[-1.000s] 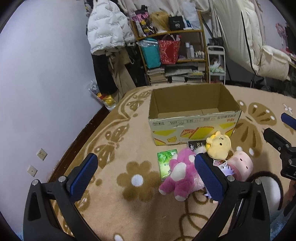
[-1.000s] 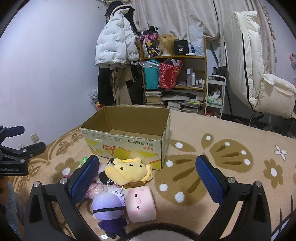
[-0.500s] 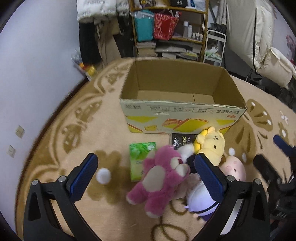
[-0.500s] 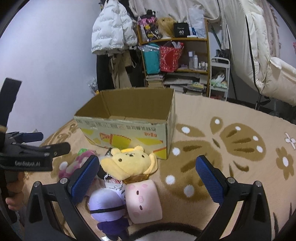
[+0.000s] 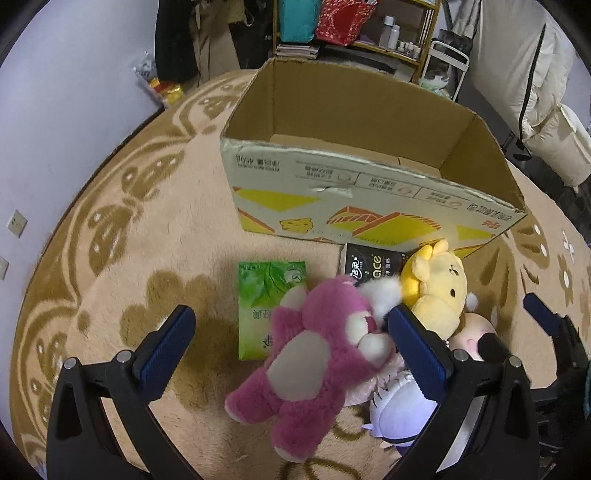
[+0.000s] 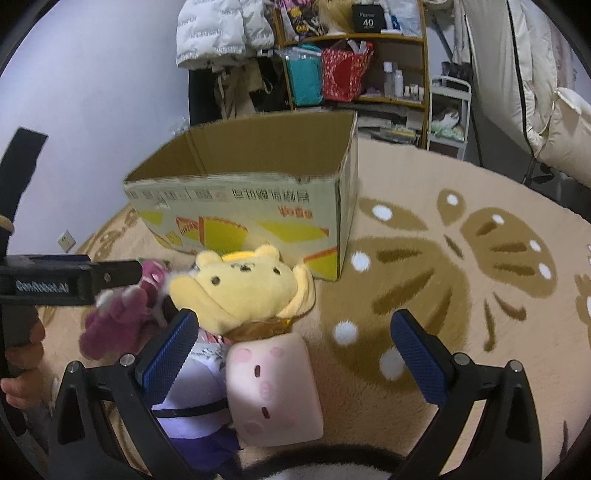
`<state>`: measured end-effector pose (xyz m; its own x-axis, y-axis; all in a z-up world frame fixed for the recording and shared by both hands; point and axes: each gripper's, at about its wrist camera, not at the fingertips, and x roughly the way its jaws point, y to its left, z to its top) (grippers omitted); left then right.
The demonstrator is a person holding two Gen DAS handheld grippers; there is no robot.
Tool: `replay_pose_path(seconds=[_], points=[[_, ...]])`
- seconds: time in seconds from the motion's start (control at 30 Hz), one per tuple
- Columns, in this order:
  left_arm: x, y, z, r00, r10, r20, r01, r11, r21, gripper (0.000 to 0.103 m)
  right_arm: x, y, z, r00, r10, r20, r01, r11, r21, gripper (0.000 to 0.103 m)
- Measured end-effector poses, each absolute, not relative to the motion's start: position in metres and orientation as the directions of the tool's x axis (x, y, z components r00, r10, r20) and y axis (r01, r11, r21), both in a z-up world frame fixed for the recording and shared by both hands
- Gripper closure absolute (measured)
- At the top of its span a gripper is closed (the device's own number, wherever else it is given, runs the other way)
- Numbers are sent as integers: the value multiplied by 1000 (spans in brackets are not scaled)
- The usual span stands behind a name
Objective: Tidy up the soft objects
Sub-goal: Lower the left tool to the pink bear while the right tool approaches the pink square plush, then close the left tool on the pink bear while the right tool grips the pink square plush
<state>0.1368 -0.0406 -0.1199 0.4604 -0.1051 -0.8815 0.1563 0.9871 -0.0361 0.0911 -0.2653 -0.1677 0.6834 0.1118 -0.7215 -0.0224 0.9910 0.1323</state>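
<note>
Beige carpet (image 5: 177,229) patterned with brown butterflies and flowers covers the floor, running back to a cluttered wooden shelf (image 6: 391,55) and a white puffer jacket (image 6: 221,29) hanging against the pale wall. On the carpet sits a big open cardboard box (image 5: 369,192), its yellow-printed side facing the toys and its inside showing only its own bottom flaps.

Just in front of the box lies the heap of soft things. Biggest is the magenta plush bear (image 5: 317,362), lying on its back, its head towards the box and partly overlapping a green tissue pack (image 5: 264,306). Beside it, nearer the box corner, a yellow bear plush (image 5: 437,288) rests on top of a pink marshmallow-like cushion (image 6: 273,387) with a little face. A pale purple plush (image 5: 402,417) is wedged against both, mostly hidden. A black tissue pack (image 5: 369,262) lies flat, touching the box's base.

Hovering over the magenta bear, the left gripper (image 5: 291,343) has its blue-padded fingers spread wide and nothing between them is squeezed. Equally wide apart, the right gripper (image 6: 291,347) hangs above the pink cushion, gripping nothing, with its left pad close to the yellow bear.
</note>
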Motion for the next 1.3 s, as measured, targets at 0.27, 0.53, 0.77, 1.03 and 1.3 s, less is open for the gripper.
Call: replay_pose_path(seconds=[0.27,0.53,0.77,1.03,1.3], points=[[138,-43,-132,423,-113,-899,160,986,-49,0,96,-262,-182,640,128,-758,-35,990,138,0],[137,-43,-140,376,-109,-920,145,988,-58,0,95,-265,-185,629,124,-767,-26,990,138,0],[135,-44,-149,334,-106,-937,154,986,-57,0,98,-265,-192,587,154,-795,-39,986,161,18],[134,-45,-160,289,-94,-953,152,987,-51,1,98,-259,-194,567,201,-799,-73,978,194,39],[131,-41,-158,307,-102,-946,156,986,-55,9,95,-250,-192,561,220,-798,-107,975,193,57]])
